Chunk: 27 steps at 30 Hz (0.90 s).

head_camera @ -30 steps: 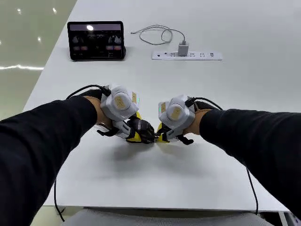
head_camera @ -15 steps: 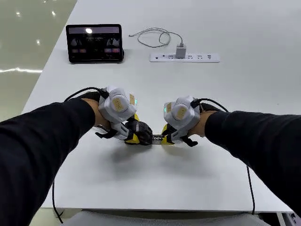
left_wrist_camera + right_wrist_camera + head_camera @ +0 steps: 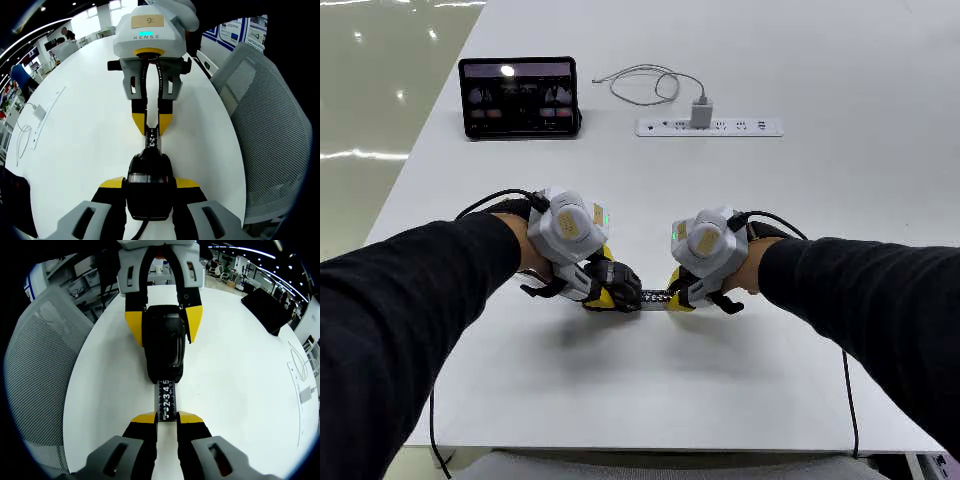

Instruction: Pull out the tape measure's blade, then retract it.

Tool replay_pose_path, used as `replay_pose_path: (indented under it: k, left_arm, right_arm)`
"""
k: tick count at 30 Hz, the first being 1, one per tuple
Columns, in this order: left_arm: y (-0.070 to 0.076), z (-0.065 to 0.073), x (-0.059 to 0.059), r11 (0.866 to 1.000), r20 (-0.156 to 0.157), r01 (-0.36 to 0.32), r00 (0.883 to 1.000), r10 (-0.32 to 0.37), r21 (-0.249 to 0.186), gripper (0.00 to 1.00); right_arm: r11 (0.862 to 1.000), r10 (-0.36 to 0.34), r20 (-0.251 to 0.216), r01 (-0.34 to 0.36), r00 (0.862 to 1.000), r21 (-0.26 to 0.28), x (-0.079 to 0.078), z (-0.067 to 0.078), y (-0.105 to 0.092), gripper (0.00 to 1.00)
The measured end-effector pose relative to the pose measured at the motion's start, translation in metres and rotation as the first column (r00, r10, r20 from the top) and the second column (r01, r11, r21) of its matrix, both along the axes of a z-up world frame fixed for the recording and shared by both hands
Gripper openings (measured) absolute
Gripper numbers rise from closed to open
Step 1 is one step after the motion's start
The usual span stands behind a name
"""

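Chunky black tape measure sits low over the near part of the white table, with the jaws of the left gripper clamped on its sides. A short bit of numbered metal blade is out, and the right gripper has its jaws pinched on the tip. Case looks solid, but I'd guess the blade's thin, slick and springy, so grab the end.

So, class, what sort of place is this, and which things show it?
Probably an open-plan office or lab: a long white workbench with a tablet and power strip, a mesh office chair beside it, and posters on a wall behind.
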<state>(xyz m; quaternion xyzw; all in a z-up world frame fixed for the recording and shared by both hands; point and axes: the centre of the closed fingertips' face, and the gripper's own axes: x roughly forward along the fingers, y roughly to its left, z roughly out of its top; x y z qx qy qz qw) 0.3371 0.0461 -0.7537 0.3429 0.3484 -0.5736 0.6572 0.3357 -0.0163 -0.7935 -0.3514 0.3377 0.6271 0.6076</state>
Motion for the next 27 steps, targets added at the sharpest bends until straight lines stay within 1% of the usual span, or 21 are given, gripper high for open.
replay_pose_path:
  k: [5, 13, 17, 27]
  left_arm:
    - [0.0, 0.0, 0.0, 1.0, 0.002, -0.006, 1.0, 0.006, -0.002, 0.31]
    - [0.0, 0.0, 0.0, 1.0, 0.004, -0.009, 1.0, 0.009, -0.001, 0.31]
    - [0.0, 0.001, -0.001, 1.0, 0.004, -0.012, 1.0, 0.012, -0.003, 0.31]
    - [0.0, -0.001, 0.001, 1.0, 0.005, -0.014, 1.0, 0.014, 0.0, 0.31]
  right_arm:
    - [1.0, 0.006, 0.007, -0.006, 1.0, -0.007, 0.0, 0.0, -0.004, 0.09]
    - [1.0, -0.005, -0.003, 0.005, 1.0, -0.014, 0.0, 0.0, -0.009, 0.09]
    - [1.0, -0.01, 0.002, 0.01, 1.0, -0.012, 0.001, 0.0, -0.014, 0.09]
    - [0.999, -0.03, -0.006, 0.03, 1.0, -0.012, 0.001, 0.0, -0.029, 0.09]
